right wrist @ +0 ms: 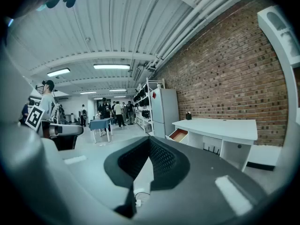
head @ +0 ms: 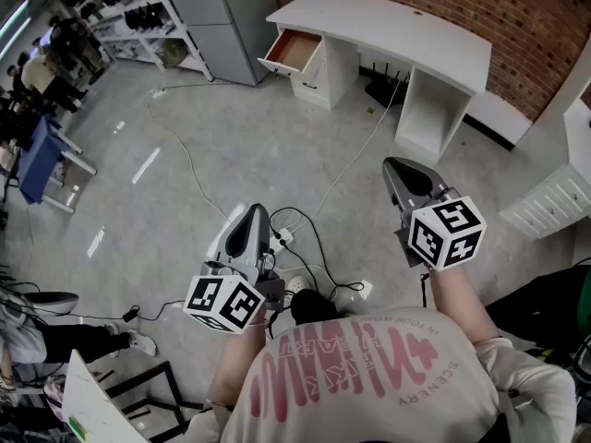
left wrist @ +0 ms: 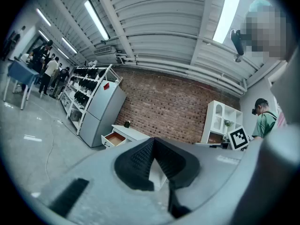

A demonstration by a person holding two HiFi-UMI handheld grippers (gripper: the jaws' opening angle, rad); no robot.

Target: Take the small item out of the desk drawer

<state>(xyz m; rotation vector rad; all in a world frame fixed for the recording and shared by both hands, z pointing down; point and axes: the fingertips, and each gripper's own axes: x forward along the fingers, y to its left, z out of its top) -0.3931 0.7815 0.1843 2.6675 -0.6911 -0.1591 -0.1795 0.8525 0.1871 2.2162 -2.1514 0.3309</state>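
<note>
Wide floor [head: 231, 146] before open desk drawer [head: 294, 52]

Open drawer [head: 294, 52], contents too small to tell; white cabinet [head: 552, 201] cut off at right edge

A red brick wall [head: 480, 7] meets grey concrete floor [head: 277, 137], a tall grey cabinet [head: 231, 17] beside it, strip lights [left wrist: 96, 18] overhead.

Grey L tongs [head: 256, 213], R tongs [head: 399, 165]; blk/wht marker cubes [head: 224, 303] [head: 447, 233]; cream tee [head: 369, 386], pink print.
</note>
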